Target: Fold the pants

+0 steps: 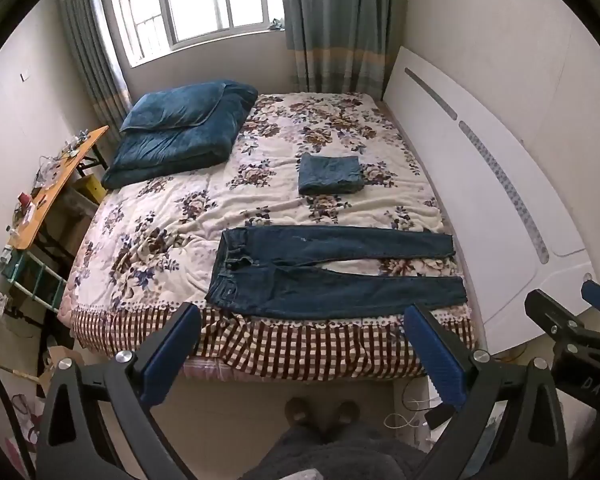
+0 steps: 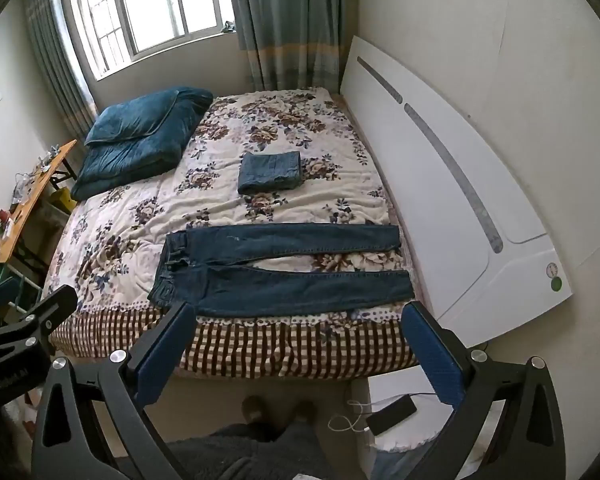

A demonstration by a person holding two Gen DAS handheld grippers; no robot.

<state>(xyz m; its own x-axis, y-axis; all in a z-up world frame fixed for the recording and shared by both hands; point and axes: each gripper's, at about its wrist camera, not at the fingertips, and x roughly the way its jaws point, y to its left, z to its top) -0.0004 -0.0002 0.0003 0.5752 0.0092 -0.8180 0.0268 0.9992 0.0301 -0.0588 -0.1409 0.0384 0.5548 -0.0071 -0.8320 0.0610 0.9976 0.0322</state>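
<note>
Jeans (image 1: 332, 272) lie flat at twelve o'clock along the near edge of my bed (image 1: 172, 240), legs toward three o'clock. My left gripper (image 1: 300, 344) and right gripper (image 2: 296, 340) hover spread apart, holding nothing.

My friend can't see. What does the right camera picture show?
Blue jeans lie spread flat near the front edge of a flowery bed, legs pointing right. The right gripper hovers before them, jaws open and empty. Farther back sit folded jeans and a blue blanket.

Bed: floral cream quilted cover (image 1: 172, 248) (image 2: 132, 240)
Near edge: flat dark-blue denim jeans (image 1: 332, 280) (image 2: 284, 276)
Middle: folded blue denim garment (image 1: 330, 174) (image 2: 270, 172)
Far-left corner: folded teal plush duvet (image 1: 180, 136) (image 2: 140, 136)
</note>
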